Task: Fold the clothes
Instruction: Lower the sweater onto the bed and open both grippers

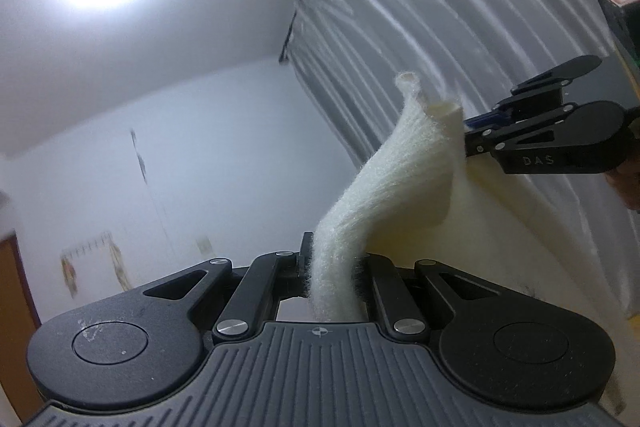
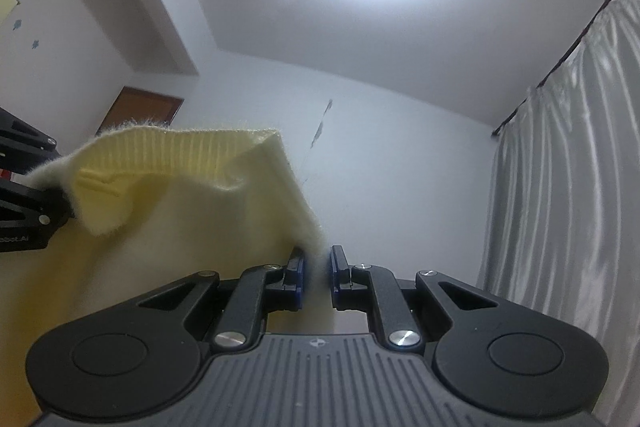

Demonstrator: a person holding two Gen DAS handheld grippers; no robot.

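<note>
A fuzzy cream-yellow knit garment [image 1: 372, 195] hangs stretched in the air between both tools, one edge pinched in the left gripper [image 1: 330, 267], another clamped in the right gripper [image 2: 317, 269], whose side reads "DAS", silvery curtain [image 1: 460, 7] behind.

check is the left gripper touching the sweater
Touching. The left wrist view shows the left gripper clamped on the sweater, fabric pinched between its fingers.
</note>
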